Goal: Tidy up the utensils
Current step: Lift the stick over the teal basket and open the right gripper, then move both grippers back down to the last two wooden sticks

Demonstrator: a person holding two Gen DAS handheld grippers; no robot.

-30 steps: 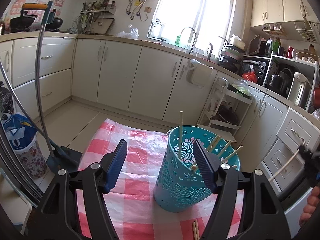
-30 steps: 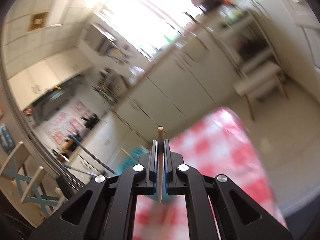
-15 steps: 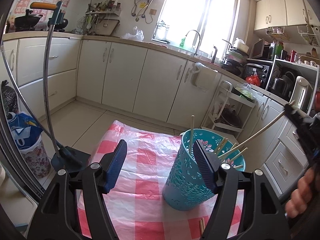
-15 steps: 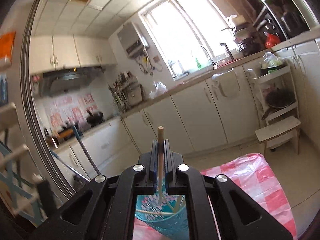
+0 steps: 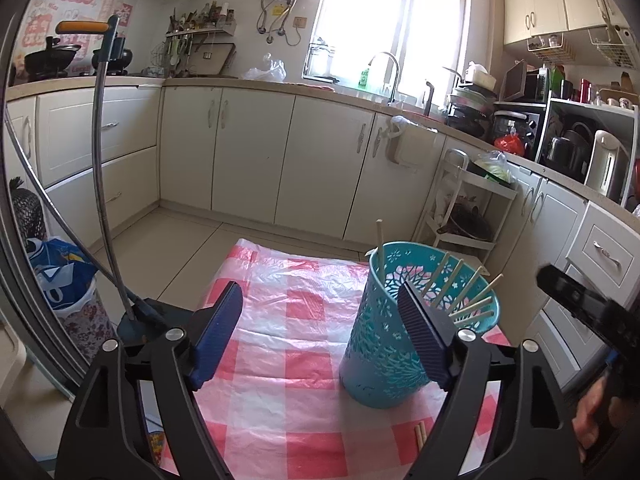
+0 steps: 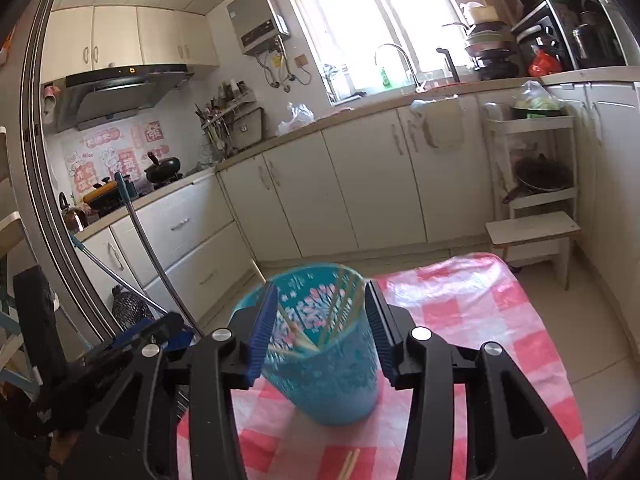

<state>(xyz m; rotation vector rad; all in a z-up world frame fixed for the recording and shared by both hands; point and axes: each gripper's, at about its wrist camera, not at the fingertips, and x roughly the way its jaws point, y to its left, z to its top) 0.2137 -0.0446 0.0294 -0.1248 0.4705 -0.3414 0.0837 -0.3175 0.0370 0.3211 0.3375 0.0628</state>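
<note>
Premises: a domestic kitchen in daily use. Cream base cabinets (image 5: 256,152) run along two walls under a continuous counter. A sink tap (image 5: 386,68) stands below the window (image 5: 392,20). A range hood (image 6: 120,88) hangs above pans on the hob, with a wall-mounted water heater (image 6: 260,20) nearby. An electric kettle (image 5: 606,166) and a microwave (image 5: 516,124) occupy the side shelving.

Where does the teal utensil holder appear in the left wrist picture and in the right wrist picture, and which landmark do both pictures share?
Left wrist view: the teal utensil holder stands lower right of centre on the checked cloth, partly behind the right-hand finger.
Right wrist view: it stands at bottom centre, seen between the two fingers.
Shared landmark: the sink tap under the window, also in the right wrist view.
</note>
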